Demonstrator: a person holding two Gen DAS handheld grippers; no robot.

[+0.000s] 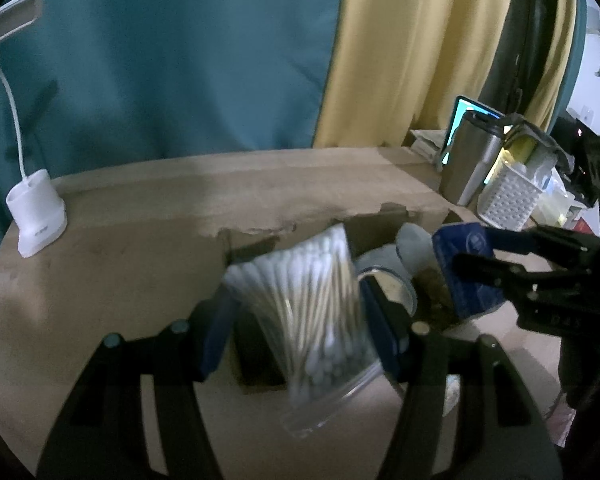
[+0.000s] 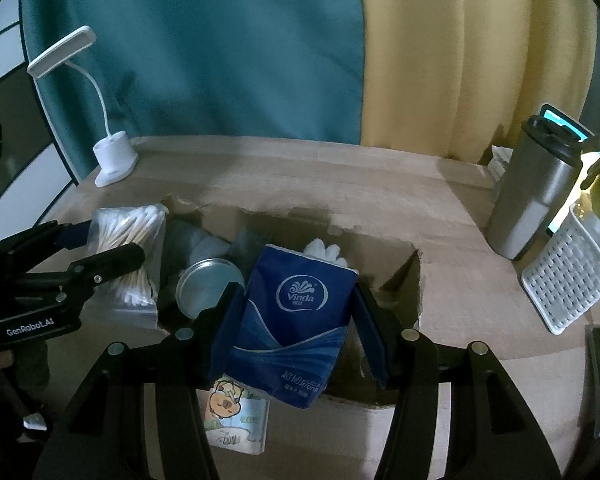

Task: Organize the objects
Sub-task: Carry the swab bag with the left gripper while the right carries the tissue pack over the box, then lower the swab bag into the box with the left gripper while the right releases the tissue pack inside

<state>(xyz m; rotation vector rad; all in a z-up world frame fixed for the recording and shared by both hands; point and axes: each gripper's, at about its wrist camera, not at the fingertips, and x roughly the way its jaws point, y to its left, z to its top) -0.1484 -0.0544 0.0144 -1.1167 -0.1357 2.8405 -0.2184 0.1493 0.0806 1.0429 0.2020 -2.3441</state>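
Both hand-held grippers hold items over the torn opening in the cardboard-covered bench.

The left hand-held gripper [image 1: 300, 320] is clamped on a clear bag of cotton swabs [image 1: 304, 312], held upright above the ragged opening [image 2: 396, 272] in the cardboard top [image 1: 120, 260]. The right hand-held gripper [image 2: 296, 320] is closed on a blue Vinda tissue pack [image 2: 296, 320], tilted over the same opening. A round metal tin [image 2: 208, 284] and something white [image 2: 324, 250] lie inside. A white desk lamp [image 2: 112, 160] stands at the back left; a steel tumbler [image 2: 536, 200] and white perforated basket [image 2: 568, 280] stand at the right.
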